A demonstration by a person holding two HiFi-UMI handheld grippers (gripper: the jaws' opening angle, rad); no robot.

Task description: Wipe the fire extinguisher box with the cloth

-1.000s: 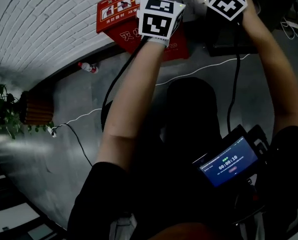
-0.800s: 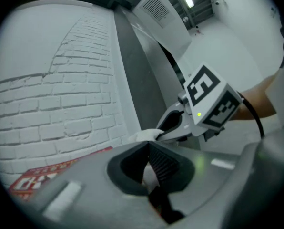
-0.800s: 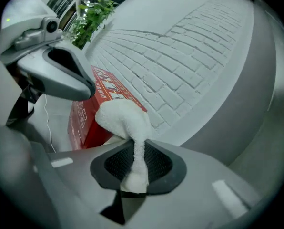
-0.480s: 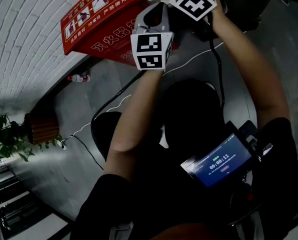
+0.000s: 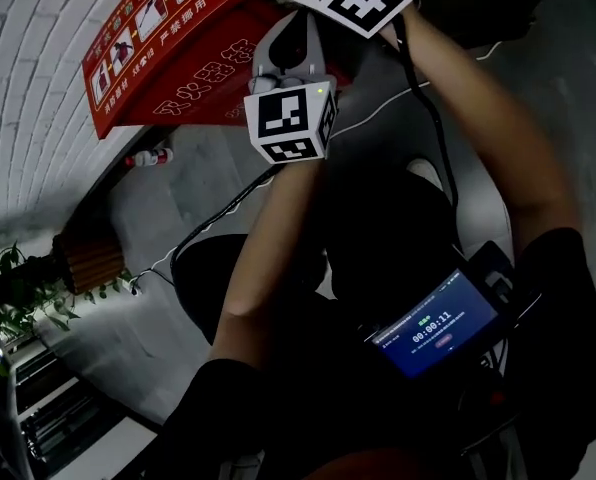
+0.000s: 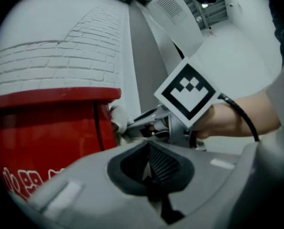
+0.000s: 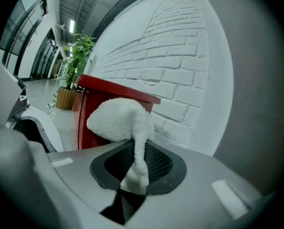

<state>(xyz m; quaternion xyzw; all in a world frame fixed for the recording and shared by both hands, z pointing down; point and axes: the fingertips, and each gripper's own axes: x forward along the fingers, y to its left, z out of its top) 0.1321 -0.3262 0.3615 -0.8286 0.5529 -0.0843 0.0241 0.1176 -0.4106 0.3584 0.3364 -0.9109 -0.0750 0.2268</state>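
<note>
**Cloth held at the corner of the red box**

The fire extinguisher box (image 5: 168,58), red with white lettering on its front, stands on the floor at the foot of a white brick wall (image 7: 180,56). The right gripper (image 7: 135,173) has its jaws closed on a white cloth (image 7: 119,118). A thin tail of the cloth runs down between the jaws, and the bunched part bulges out ahead of them. In the left gripper view that bunch sits at the box's upright corner, just under the top edge, and appears to touch it.

The left gripper (image 6: 150,173) has its jaws together with nothing between them. It is held just beside the right gripper and points at the same end of the box. The views do not show whether it touches the red front.

On the floor near the wall, a small bottle (image 5: 150,156) lies at the box's other end. Further along the wall stands a potted plant (image 5: 18,288). A thin white cable (image 5: 398,93) runs across the grey floor (image 5: 108,358). A device with a lit screen (image 5: 435,326) sits at the person's waist.
</note>
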